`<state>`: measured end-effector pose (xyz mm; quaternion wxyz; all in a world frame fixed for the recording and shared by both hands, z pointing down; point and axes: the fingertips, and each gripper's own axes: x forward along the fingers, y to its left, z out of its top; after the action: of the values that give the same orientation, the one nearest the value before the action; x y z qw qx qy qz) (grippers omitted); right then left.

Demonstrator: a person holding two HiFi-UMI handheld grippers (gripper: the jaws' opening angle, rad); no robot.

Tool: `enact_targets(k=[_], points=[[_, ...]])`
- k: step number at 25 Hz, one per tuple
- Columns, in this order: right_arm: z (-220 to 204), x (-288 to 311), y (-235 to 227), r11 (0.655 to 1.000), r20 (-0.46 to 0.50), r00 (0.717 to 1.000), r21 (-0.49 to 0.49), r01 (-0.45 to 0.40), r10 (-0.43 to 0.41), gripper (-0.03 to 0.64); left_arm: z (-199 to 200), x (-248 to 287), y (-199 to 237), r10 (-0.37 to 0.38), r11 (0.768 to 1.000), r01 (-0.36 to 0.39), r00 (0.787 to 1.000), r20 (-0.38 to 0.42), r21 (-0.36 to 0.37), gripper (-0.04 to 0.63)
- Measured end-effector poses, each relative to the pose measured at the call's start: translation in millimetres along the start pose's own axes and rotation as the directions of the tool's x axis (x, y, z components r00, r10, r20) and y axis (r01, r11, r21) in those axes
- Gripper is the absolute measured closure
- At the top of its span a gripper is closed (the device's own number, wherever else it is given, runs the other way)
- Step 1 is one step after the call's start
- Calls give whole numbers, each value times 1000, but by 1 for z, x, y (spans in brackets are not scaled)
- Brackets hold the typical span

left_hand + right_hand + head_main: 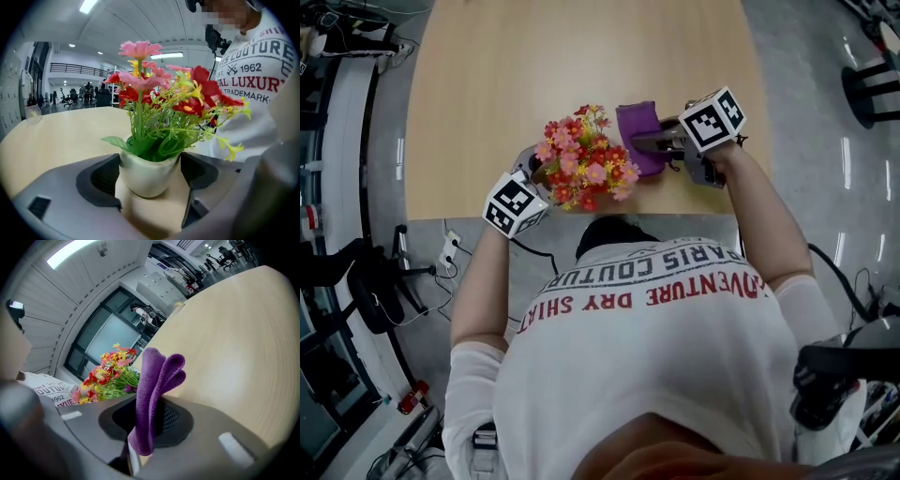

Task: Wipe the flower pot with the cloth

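Note:
A small white flower pot [146, 177] full of red, pink and yellow artificial flowers [584, 157] stands near the front edge of the wooden table [534, 66]. My left gripper [152, 173] is shut on the flower pot, with a pad against each side of it. In the head view the blooms hide the pot, and the left gripper [536, 173] reaches in from the lower left. My right gripper [644, 142] is shut on a folded purple cloth [154, 385], just right of the flowers [108, 373]. The purple cloth [637, 127] sticks up and out past the jaws.
The table's front edge [581, 217] runs just below the pot, with my torso [656, 319] close behind it. Cables and a power strip [448, 251] lie on the floor at left. A black stool base [872, 89] stands at far right.

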<state>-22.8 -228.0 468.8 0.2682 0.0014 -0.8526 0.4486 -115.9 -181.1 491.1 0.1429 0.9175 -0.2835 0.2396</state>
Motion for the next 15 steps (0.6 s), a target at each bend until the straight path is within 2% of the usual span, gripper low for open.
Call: enact_targets(k=[6, 10, 15], points=[[5, 5, 17, 998, -47, 998, -41, -51, 49, 560, 5, 3, -7, -6, 1000, 6, 1000, 8, 2, 179], [-1, 20, 7, 997, -102, 993, -45, -62, 58, 560, 3, 6, -6, -9, 1000, 8, 1000, 14, 8, 179], [-3, 29, -16, 999, -141, 990, -44, -7, 1, 560, 4, 6, -5, -5, 1000, 5, 1000, 21, 16, 179]])
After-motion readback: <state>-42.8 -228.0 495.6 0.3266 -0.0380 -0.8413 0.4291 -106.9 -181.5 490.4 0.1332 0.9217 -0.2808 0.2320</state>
